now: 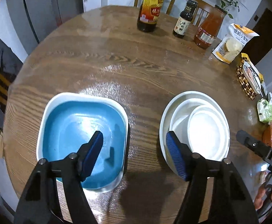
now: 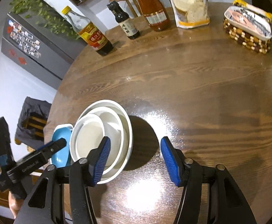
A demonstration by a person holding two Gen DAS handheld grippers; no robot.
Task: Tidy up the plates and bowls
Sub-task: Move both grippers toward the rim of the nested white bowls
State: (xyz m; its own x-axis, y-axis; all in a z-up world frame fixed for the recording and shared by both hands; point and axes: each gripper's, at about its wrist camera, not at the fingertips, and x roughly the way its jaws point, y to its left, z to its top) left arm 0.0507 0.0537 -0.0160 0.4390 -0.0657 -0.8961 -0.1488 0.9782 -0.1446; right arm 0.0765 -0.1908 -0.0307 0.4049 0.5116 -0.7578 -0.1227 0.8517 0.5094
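We hold the left gripper (image 1: pixel 134 149) above the near edge of the round wooden table (image 1: pixel 117 59), its blue pads apart with nothing between them — only bare wood shows in the gap. Under its left finger lies the blue square plate (image 1: pixel 76 130), nested in a white square dish (image 1: pixel 46 115) whose rim shows all round it. Just off the right finger sits the stack of white round bowls (image 1: pixel 195 127): a wide outer one, a middle one, and a smaller one set off-centre toward the far-right side of the stack. The two piles are near each other but apart, with a strip of table between.

Our right gripper (image 2: pixel 135 160) likewise stands open and empty. Its left finger overlaps the near rim of the white round bowls (image 2: pixel 100 130) in the picture; whether it touches them we cannot tell. Its right finger is over bare, glossy table (image 2: pixel 210 93). Beyond the bowls to its left we see a slice of the blue square plate (image 2: pixel 60 149), with the left gripper's finger (image 2: pixel 50 147) across it.

Far ahead of both tools, along the table's far edge, stand a tall vinegar bottle (image 1: pixel 151 9), a small dark sauce bottle (image 1: pixel 184 20), an orange-red jar (image 1: pixel 208 29) and a bag of flour (image 1: pixel 231 43). To the far right — on a woven mat (image 2: pixel 246 37) — rests a white tray (image 2: pixel 248 20).
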